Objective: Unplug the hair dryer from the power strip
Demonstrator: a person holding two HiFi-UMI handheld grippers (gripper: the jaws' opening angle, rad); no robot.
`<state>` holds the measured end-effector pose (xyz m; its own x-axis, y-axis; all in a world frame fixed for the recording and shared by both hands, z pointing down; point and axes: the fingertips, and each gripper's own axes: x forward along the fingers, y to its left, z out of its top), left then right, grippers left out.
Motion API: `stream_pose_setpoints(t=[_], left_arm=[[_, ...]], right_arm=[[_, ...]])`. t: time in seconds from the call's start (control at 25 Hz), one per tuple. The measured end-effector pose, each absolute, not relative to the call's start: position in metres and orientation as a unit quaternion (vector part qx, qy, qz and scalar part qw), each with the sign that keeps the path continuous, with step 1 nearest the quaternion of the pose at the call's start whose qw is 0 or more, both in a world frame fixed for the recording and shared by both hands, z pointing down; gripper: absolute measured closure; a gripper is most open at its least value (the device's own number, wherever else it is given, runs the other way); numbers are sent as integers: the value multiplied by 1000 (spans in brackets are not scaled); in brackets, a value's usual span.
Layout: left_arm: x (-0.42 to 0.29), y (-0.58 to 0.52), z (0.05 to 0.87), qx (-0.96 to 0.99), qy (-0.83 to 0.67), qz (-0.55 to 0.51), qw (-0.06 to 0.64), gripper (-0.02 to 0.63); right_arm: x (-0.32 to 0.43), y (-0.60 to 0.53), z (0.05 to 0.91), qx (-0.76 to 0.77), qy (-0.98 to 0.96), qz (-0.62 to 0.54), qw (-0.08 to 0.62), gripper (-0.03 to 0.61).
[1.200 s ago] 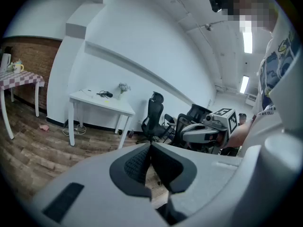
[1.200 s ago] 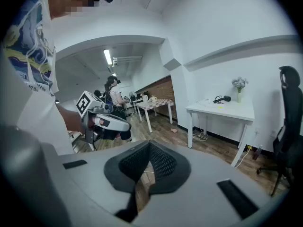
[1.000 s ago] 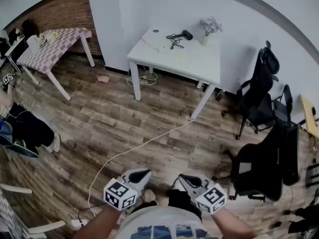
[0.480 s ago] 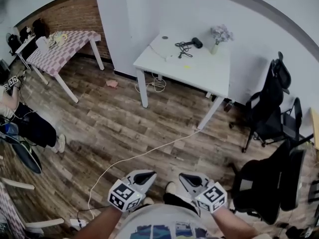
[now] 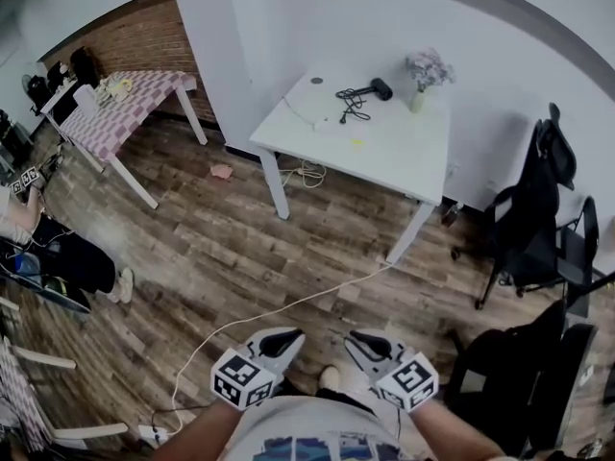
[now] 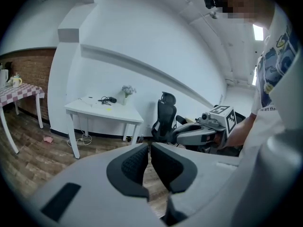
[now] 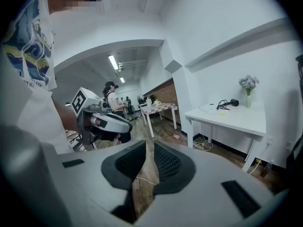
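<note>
**Head view: grippers empty, dryer far off on the table**

Nearest, the left gripper (image 5: 279, 340) and right gripper (image 5: 369, 344) are held low and side by side before the body. In each gripper view the jaws are seen drawn together with nothing between them. The step in hand is judged to be the approach, with no unplugging yet begun. It would be done well if the white cable (image 5: 288, 305) lying across the wood floor (image 5: 211, 229) were stepped over rather than caught. At the table (image 5: 394, 152), one gripper would best be opened for the plug and the other kept to steady the strip. The plug could then be pulled straight out and not by the cord. Farther off, the dryer (image 5: 381, 88) is seen lying on the table's far part, with its black cord (image 5: 348, 98) coiled beside it and flowers (image 5: 427, 69) near. The strip cannot be picked out from here. Black chairs (image 5: 538, 200) stand at the right, with a checked table (image 5: 125, 113) and brick wall (image 5: 144, 36) at the far left.
</note>
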<state>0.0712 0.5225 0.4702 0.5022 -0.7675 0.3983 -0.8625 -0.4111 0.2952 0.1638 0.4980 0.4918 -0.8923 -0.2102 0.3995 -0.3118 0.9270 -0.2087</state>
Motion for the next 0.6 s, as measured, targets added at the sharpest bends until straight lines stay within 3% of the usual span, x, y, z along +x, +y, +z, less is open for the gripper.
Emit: stream_pose_setpoints(t=[0.32, 0.6], left_arm=[[89, 468, 474, 847, -463, 111, 238, 607], [54, 400, 479, 863, -439, 103, 227, 601]], right_arm=[[179, 449, 500, 164, -960, 148, 174, 529], [155, 389, 501, 204, -952, 139, 180, 528]])
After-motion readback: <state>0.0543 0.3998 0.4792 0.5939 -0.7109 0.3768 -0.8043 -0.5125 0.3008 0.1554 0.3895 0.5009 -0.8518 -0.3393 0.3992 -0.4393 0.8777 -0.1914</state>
